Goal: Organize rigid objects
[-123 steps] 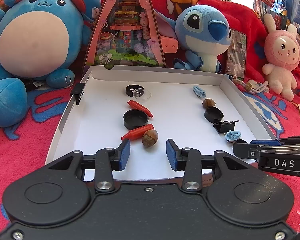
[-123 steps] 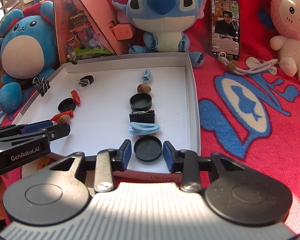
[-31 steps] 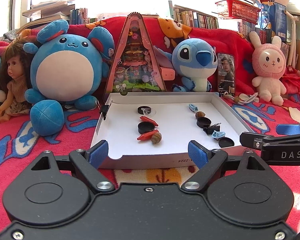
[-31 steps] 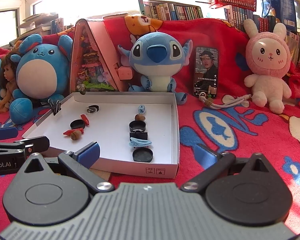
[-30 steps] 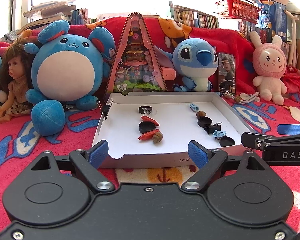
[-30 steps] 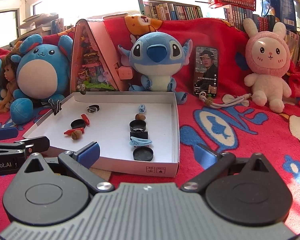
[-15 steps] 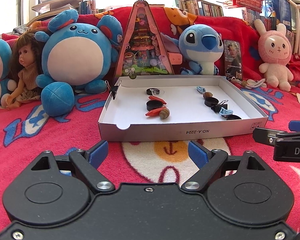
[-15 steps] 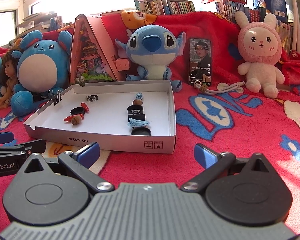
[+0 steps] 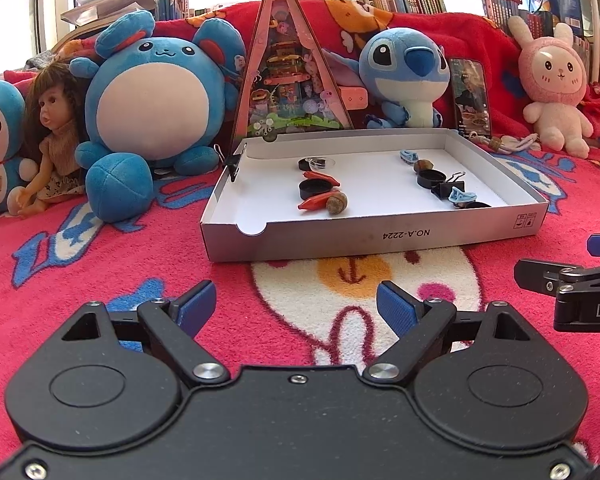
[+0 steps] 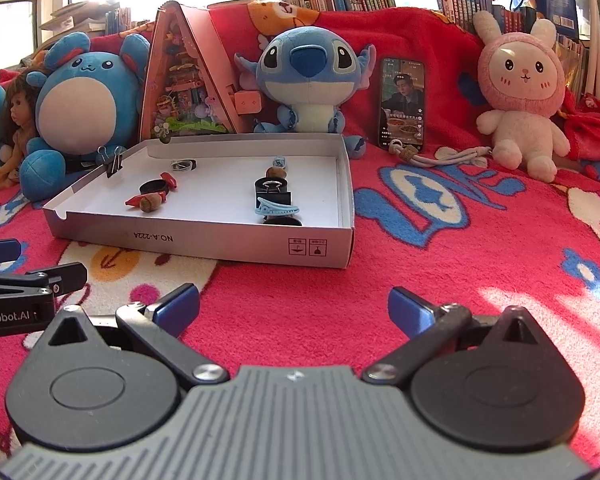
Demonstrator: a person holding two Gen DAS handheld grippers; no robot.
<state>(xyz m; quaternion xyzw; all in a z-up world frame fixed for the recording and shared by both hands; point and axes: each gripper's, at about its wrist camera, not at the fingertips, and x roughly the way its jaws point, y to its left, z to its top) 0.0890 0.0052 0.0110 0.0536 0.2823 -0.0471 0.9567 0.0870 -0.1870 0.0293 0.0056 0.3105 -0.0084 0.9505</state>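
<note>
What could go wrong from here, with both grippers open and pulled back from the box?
1. The box sits on a soft blanket, so a nudge to its wall might tip or slide it and scatter both rows.
2. The acorn lies against a red piece and looks round, so it may roll out of line.
3. The right gripper hangs close beside the left gripper, so they could collide.

Cardboard tray (image 9: 380, 236) on a blanket (image 9: 100, 272), plush toys (image 9: 156, 96) behind it, acorn (image 9: 336, 203) and toy chili (image 9: 313, 202) in its left row, binder clip (image 9: 448, 188) and hair clip (image 9: 461, 196) in its right row, phone (image 10: 403, 104) behind right.
</note>
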